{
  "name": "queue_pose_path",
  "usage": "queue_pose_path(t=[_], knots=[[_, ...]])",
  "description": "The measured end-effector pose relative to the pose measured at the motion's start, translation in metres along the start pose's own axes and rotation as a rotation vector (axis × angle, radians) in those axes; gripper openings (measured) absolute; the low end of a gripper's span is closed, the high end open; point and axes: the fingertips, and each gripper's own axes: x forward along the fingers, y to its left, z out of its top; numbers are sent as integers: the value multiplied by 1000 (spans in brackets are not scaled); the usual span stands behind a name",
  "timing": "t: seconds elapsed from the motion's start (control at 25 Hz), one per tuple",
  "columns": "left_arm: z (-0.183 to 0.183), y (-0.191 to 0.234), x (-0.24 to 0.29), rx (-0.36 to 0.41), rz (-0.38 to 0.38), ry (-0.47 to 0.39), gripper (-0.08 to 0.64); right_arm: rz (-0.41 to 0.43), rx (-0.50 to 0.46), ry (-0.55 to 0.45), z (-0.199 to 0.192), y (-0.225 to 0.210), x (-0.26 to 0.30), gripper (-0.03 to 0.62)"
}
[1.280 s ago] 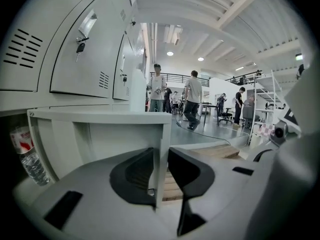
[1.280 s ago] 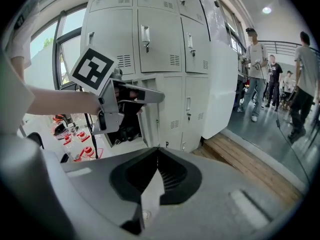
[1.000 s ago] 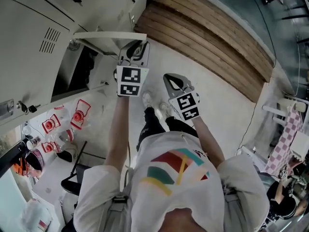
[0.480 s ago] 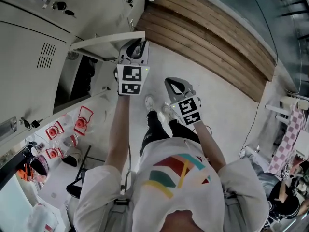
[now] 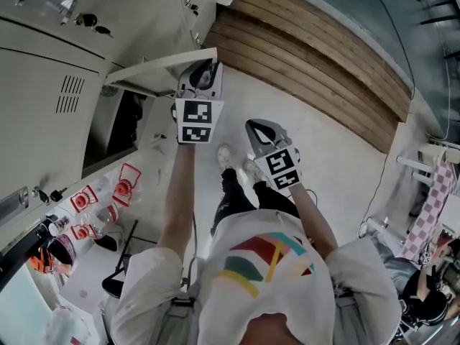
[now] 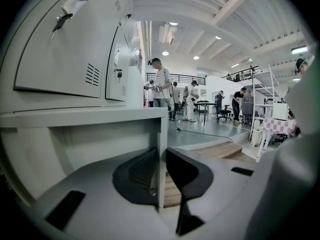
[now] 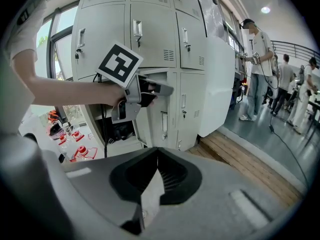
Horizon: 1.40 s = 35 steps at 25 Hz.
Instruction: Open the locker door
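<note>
**Task item.** The locker door (image 5: 154,69) stands ajar, swung out from the bank of pale grey lockers (image 5: 43,99). The dark open compartment (image 5: 118,124) lies behind it.

**Grippers.** The left gripper (image 5: 201,74) is clamped on the free edge of that door, with the thin panel between its pads. The right gripper (image 5: 260,129) hangs over the floor, apart from the lockers. Its jaws are pressed together with nothing in them.

**Surroundings.** Nothing stands in the door's swing. Red-and-white packs (image 5: 128,180) lie on the floor below the open compartment. A black chair (image 5: 118,264) stands near them. The person's shoes (image 5: 223,152) stand between the two grippers.

**Surface and room.** The floor (image 5: 323,149) is pale and smooth, bordered by a curved wooden step (image 5: 309,56). The left gripper view shows a large hall with bystanders (image 6: 161,86) well beyond.

**Count.** Two grippers; one door open; two locks with keys (image 5: 93,24) in the head view; at least three packs.
</note>
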Motion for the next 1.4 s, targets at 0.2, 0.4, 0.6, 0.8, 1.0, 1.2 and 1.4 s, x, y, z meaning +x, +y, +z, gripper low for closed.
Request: queue_pose_path(t=[0.2,0.4,0.6,0.8,1.0,1.2,1.4], knots=[[-2,0,0,-9,4,1,69,3,-6,0,0,2,0,5],[-4,-2,-2,6,7,9,69,9,-21,5,-3,6,-1,5],[-8,-6,-8,11,-7,23,69,17,-28,5,-3,11,-3,5],[-11,-7,-15,3,-6,24,84,25,-36,1,-2,14,-5,5],[-13,-10,-23,2,-3,24,91,34,-49,-10,3,19,-6,5],[-10,-12,-37,-6,9,10,91,44,-64,-23,7,25,-8,5],[-1,-13,-56,-18,31,-15,91,52,-75,-42,12,29,-12,5]])
